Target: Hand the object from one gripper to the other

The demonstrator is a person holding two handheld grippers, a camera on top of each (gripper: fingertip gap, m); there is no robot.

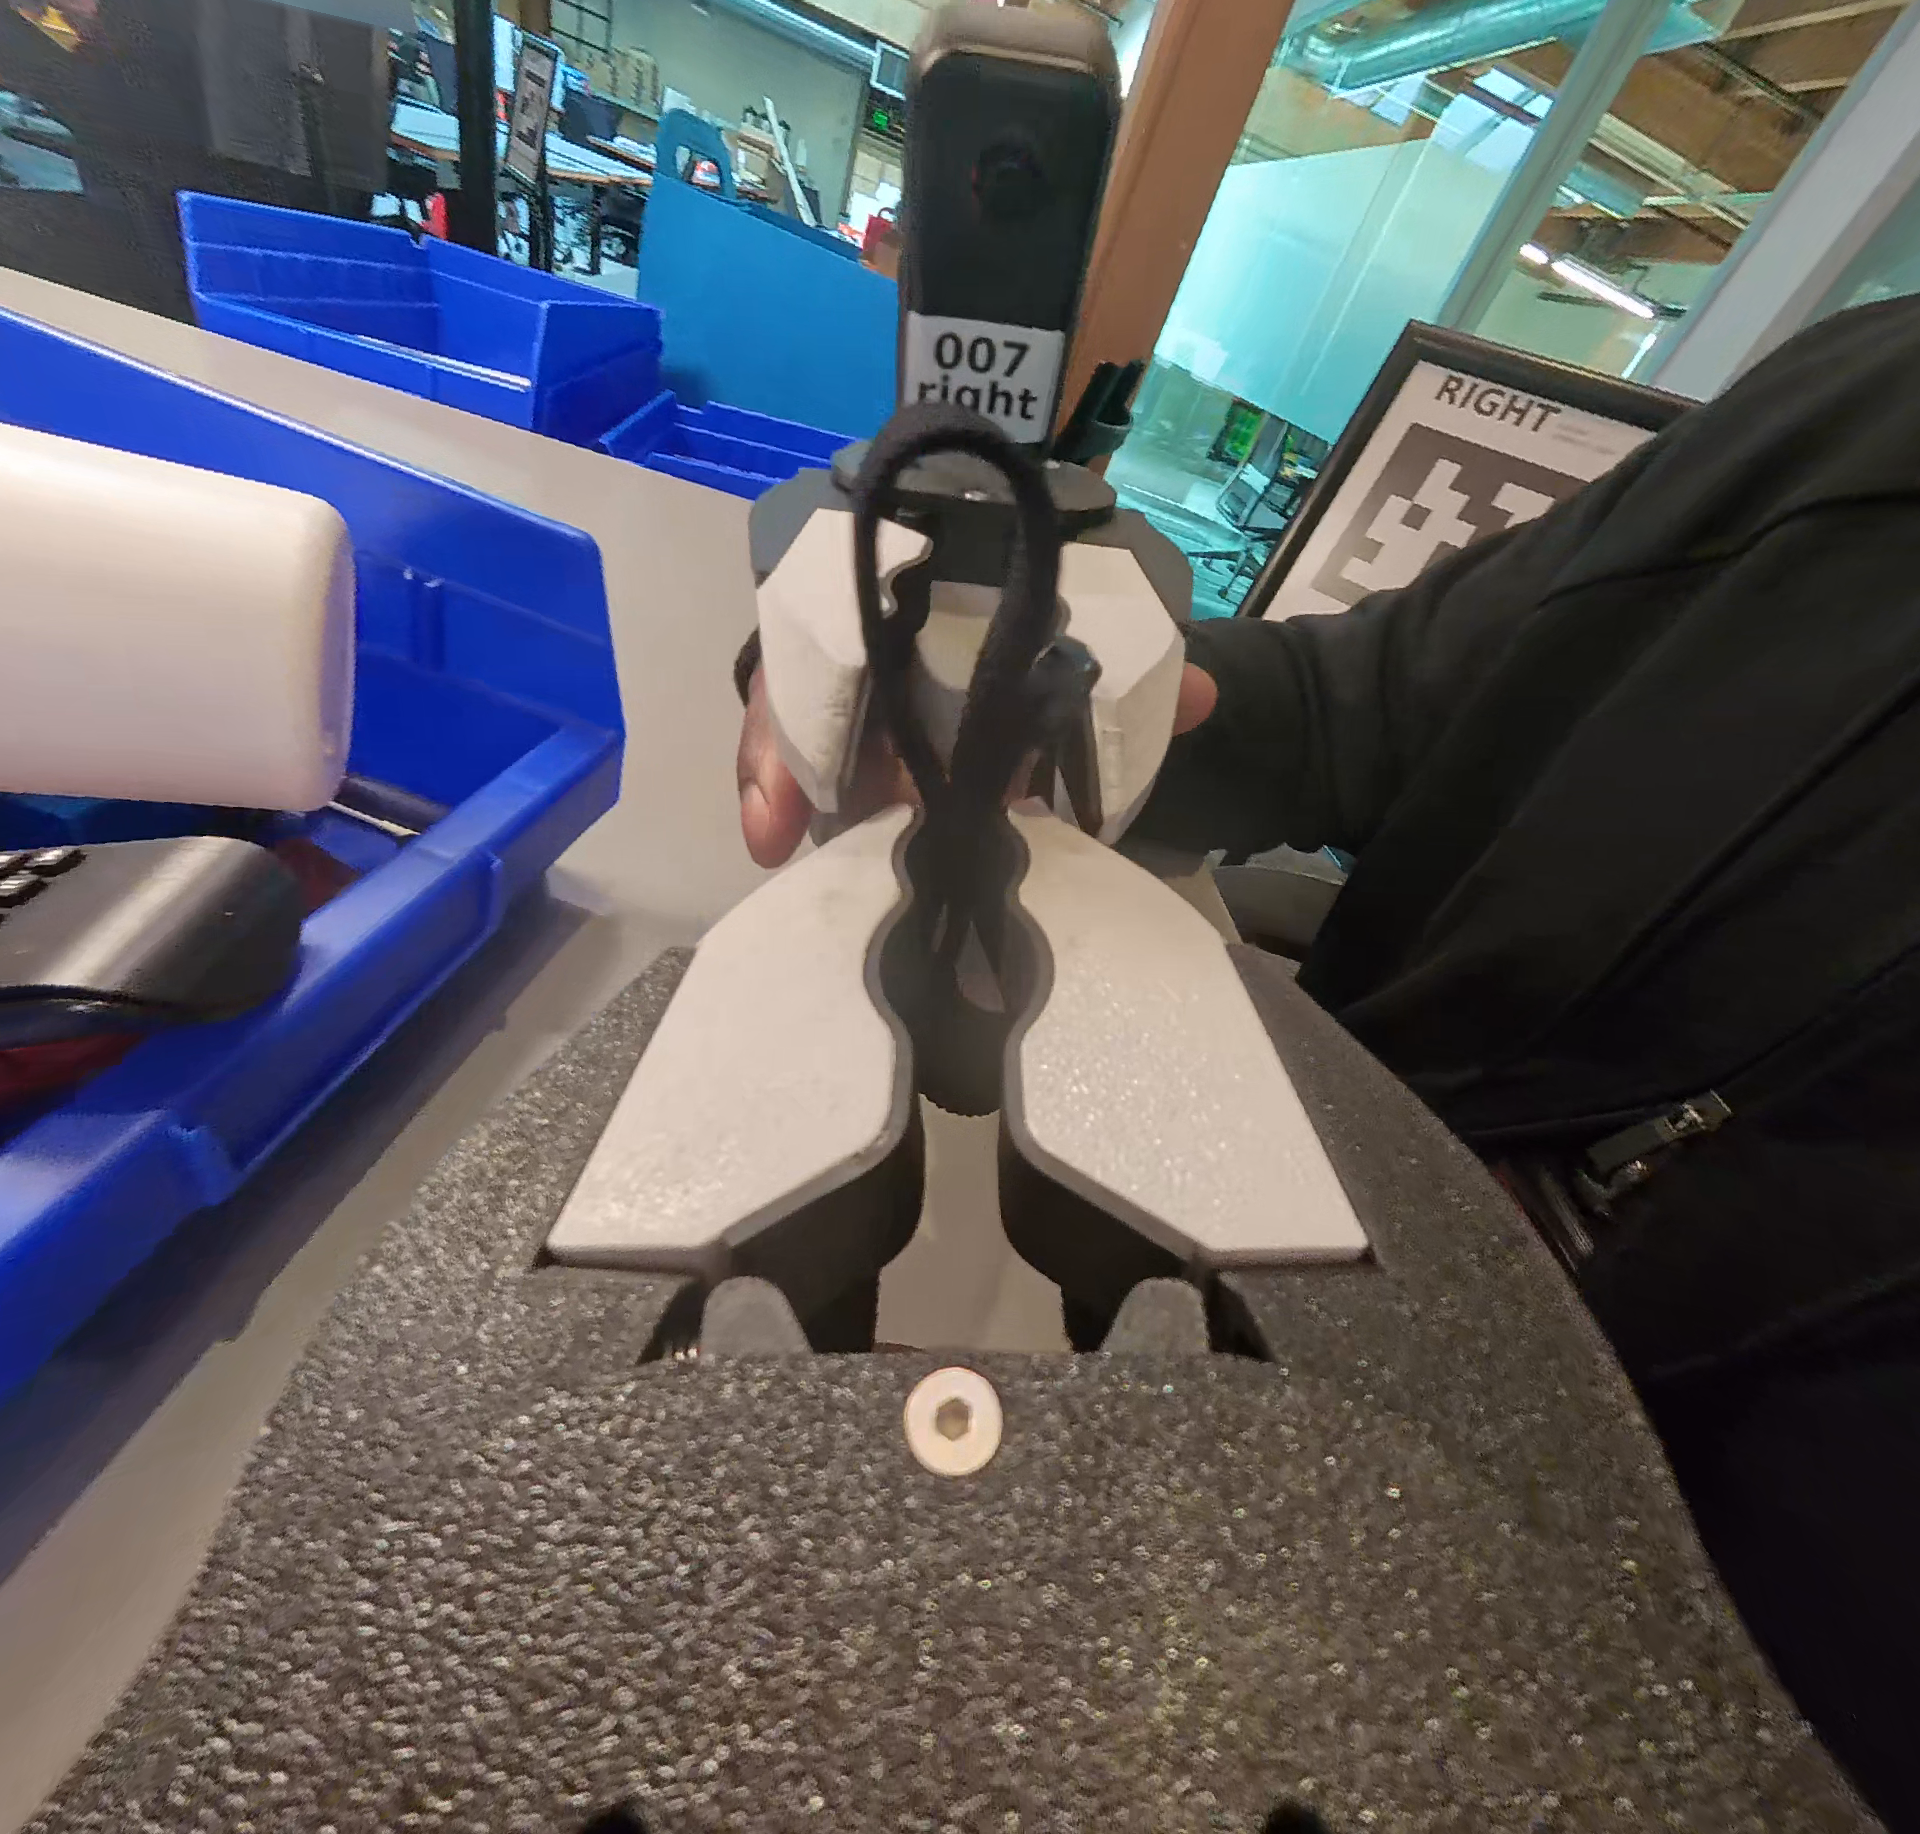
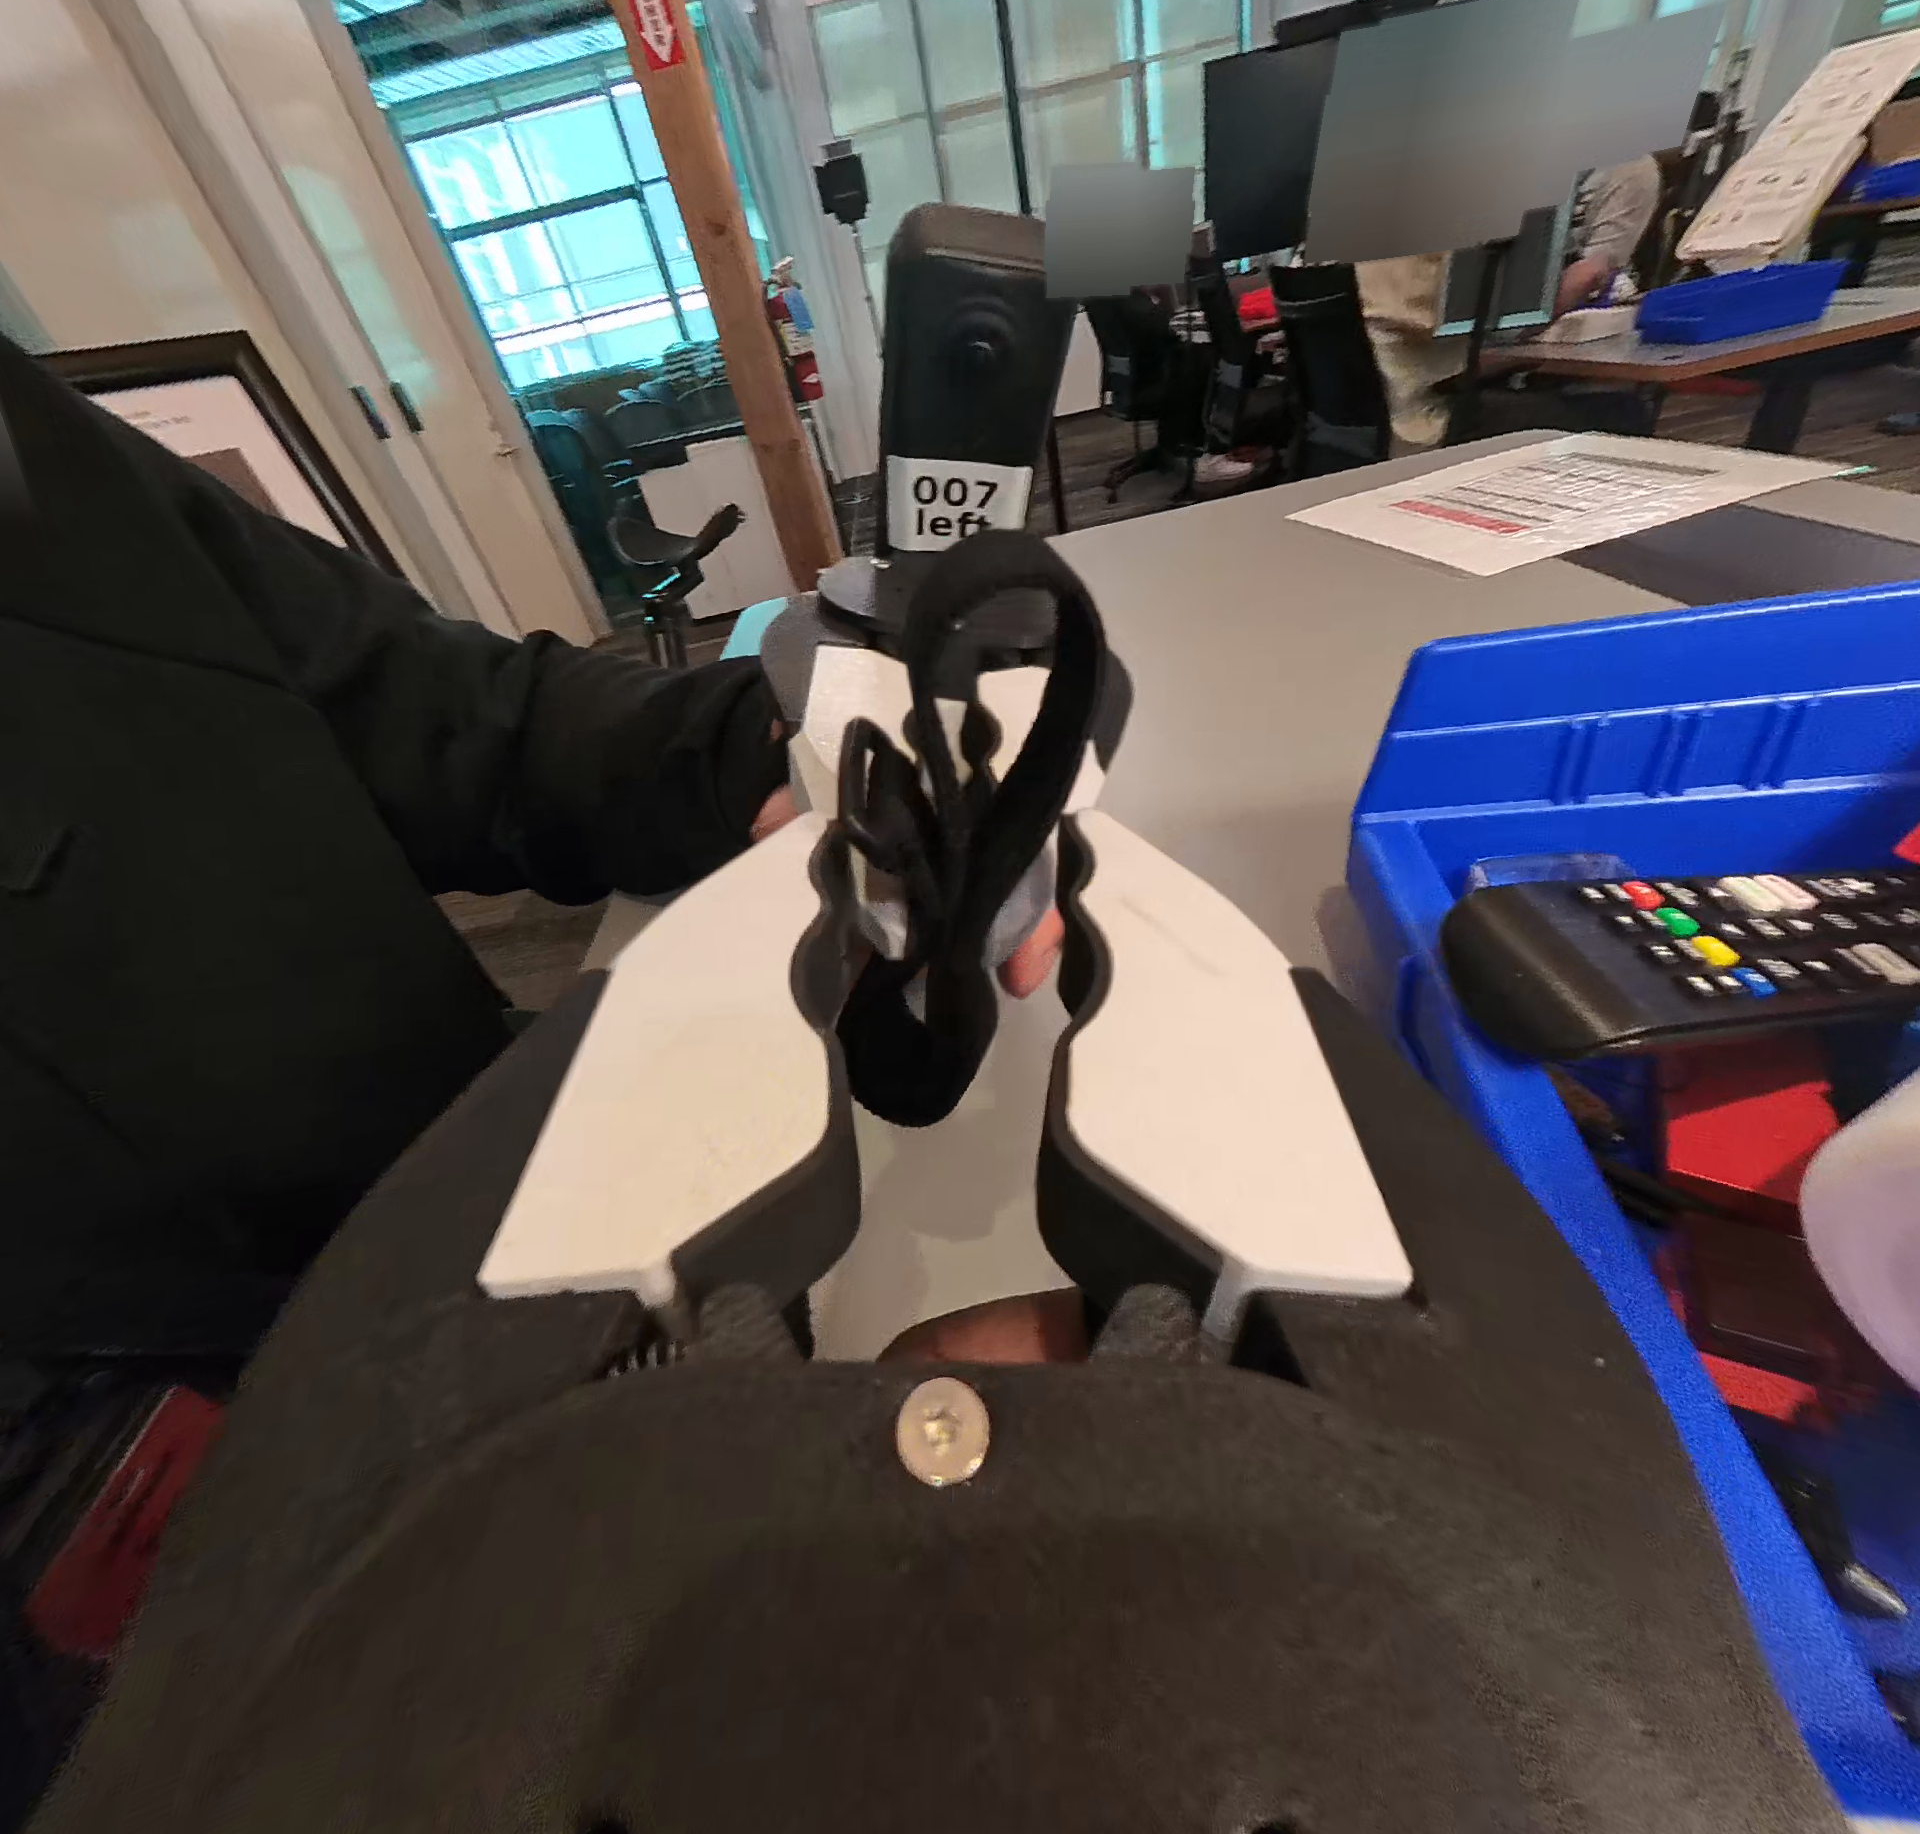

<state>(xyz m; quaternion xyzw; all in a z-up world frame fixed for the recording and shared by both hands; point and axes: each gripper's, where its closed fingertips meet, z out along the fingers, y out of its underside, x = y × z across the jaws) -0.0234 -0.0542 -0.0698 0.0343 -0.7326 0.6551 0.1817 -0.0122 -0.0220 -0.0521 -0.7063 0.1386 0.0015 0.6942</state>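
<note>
Remote control (image 2: 1704, 937) cut off by the right edge, lower part behind the blue bin (image 2: 1475, 828) wall. White bottle (image 1: 177, 631) cropped at the left edge; elsewhere only a blurred corner. Grey mosaic patches over the background. Strap (image 1: 940, 704) hiding the fingertips behind.

Strap (image 1: 961, 745) between two facing claws; bin (image 2: 1621, 745) with remote (image 2: 1683, 943) inside, beside them on table (image 2: 1299, 589).

Black looped strap (image 1: 940, 704), upright, pinched between closed jaws, tangled ends
</note>
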